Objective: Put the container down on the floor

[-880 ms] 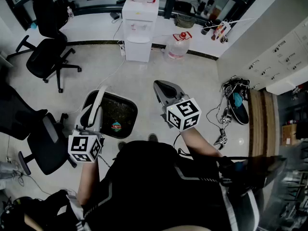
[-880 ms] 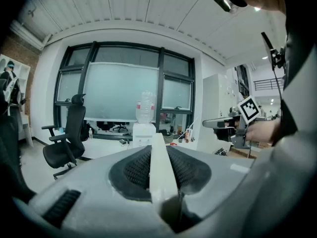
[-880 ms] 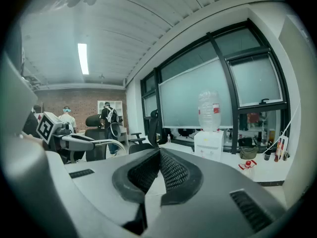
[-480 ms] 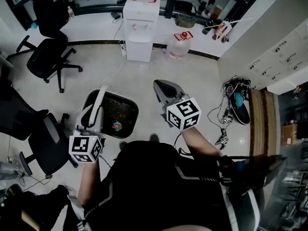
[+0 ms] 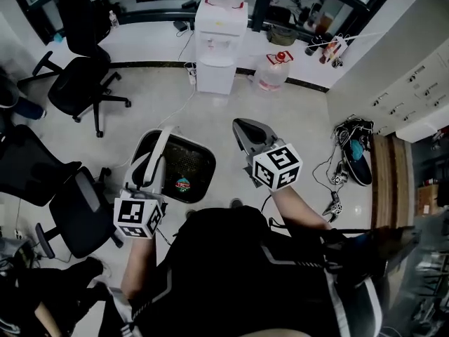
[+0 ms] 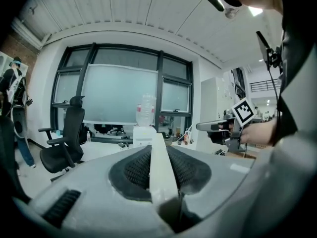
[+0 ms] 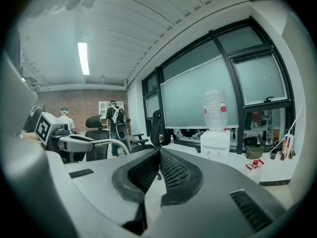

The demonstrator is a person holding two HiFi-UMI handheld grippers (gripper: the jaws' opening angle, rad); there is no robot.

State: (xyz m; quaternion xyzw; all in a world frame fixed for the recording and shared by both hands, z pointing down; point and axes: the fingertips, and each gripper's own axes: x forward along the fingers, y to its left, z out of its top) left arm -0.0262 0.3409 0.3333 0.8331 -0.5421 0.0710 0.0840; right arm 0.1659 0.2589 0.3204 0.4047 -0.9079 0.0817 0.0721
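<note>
Left gripper view shows our left gripper [image 6: 157, 151] pinching the white handle [image 6: 161, 178]; the right gripper [image 7: 157, 155] is pressed together on nothing. Beneath hangs the black container [image 5: 172, 153], over the floor [image 5: 224, 111]. We judge it not yet down: lowering and release remain.

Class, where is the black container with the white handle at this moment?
In the head view, the black container is left of centre, its white handle clamped by the left gripper, between the black office chair and the right gripper.
</note>
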